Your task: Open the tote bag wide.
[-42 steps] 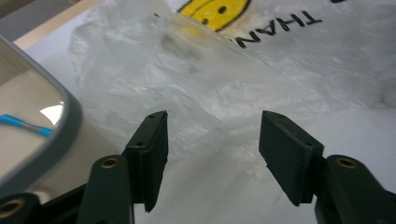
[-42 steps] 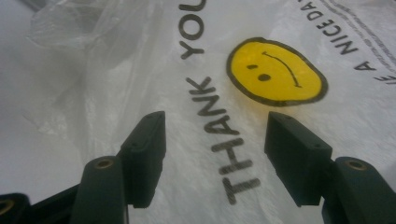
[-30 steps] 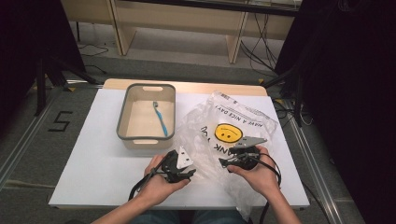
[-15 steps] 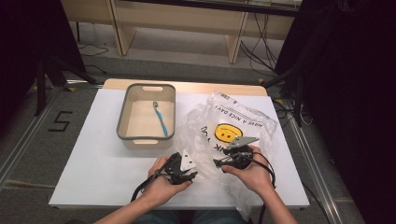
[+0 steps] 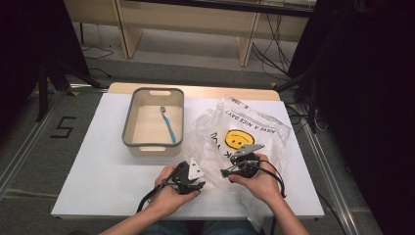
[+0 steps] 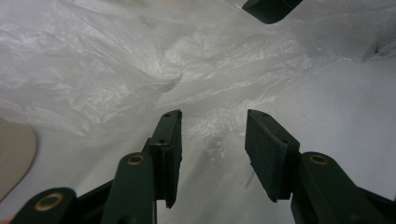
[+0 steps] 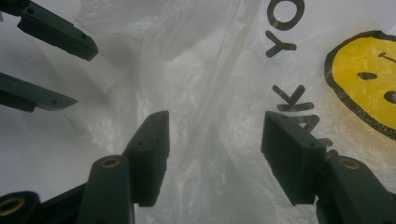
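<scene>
A clear plastic bag (image 5: 247,129) with a yellow smiley face (image 5: 238,139) and black lettering lies crumpled on the white table (image 5: 98,166). My left gripper (image 5: 200,184) is at the bag's near-left edge, pointing right. In the left gripper view, my left gripper (image 6: 212,117) is open over wrinkled plastic (image 6: 140,60), and no pad presses on it. My right gripper (image 5: 225,172) points left, facing the left one. In the right gripper view, my right gripper (image 7: 215,116) is open, a fold of the bag (image 7: 219,93) runs between its jaws, and the left gripper's fingers (image 7: 56,31) show at upper left.
A grey-rimmed bin (image 5: 128,128) stands at the back left of the table with a blue toothbrush (image 5: 168,122) inside it. Bare white table lies left of my left hand. The table's near edge is close under both forearms.
My right gripper has shifted slightly left, closer to the left gripper, over the bag. The left gripper has barely moved. The bag, bin and toothbrush lie as before.
</scene>
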### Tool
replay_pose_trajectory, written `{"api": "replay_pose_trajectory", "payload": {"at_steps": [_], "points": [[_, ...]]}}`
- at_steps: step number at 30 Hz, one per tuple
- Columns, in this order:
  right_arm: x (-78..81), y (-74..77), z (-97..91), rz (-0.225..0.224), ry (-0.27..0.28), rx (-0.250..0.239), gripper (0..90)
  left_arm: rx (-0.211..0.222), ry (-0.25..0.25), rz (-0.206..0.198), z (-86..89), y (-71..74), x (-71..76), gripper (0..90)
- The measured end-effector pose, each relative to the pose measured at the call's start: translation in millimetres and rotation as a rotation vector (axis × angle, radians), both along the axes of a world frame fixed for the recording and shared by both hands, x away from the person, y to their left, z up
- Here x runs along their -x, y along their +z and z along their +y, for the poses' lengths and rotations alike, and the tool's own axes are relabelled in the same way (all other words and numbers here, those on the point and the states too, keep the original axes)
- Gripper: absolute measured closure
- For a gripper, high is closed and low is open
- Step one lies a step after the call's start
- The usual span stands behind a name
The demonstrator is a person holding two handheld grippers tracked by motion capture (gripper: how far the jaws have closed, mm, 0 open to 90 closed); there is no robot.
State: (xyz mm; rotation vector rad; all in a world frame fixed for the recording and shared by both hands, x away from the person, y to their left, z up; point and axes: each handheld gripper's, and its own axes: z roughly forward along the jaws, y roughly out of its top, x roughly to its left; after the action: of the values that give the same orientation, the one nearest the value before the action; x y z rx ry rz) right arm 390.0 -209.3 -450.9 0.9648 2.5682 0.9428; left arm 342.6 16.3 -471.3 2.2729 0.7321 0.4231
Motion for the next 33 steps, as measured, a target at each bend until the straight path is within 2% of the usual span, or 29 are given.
{"api": "replay_pose_trajectory", "payload": {"at_steps": [3, 7, 9, 14, 21, 23, 29, 33], "points": [[-0.4, -0.9, -0.1, 0.0, -0.002, -0.001, 43.5, 0.011, 0.004, 0.007, -1.2, -0.8, -0.2, 63.4], [-0.5, -2.1, 0.3, 0.002, -0.004, -0.001, 44.1, 0.038, 0.009, 0.018, -4.1, -1.2, -1.4, 81.0], [-0.5, -2.4, 0.8, 0.0, -0.001, 0.0, 44.5, 0.052, 0.006, 0.008, -7.8, -1.2, -2.2, 89.0], [-0.6, -3.7, 3.8, 0.004, -0.003, 0.002, 47.6, 0.044, -0.001, 0.0, -20.0, -5.9, -9.8, 89.4], [-0.5, -6.6, 8.1, 0.046, 0.001, 0.034, 65.4, 0.018, -0.029, 0.002, -32.0, -19.1, -13.5, 89.4], [-0.7, -7.4, 8.3, 0.043, 0.0, 0.035, 67.5, 0.016, -0.03, -0.005, -33.1, -19.3, -13.4, 89.4], [-0.5, -12.0, 8.4, 0.053, -0.02, 0.054, 82.0, 0.008, -0.042, -0.019, -35.1, -19.9, -13.2, 89.4], [-0.9, -10.3, 6.1, 0.038, -0.041, 0.036, 89.4, 0.014, -0.043, -0.018, -34.9, -20.4, -13.5, 89.4]]}}
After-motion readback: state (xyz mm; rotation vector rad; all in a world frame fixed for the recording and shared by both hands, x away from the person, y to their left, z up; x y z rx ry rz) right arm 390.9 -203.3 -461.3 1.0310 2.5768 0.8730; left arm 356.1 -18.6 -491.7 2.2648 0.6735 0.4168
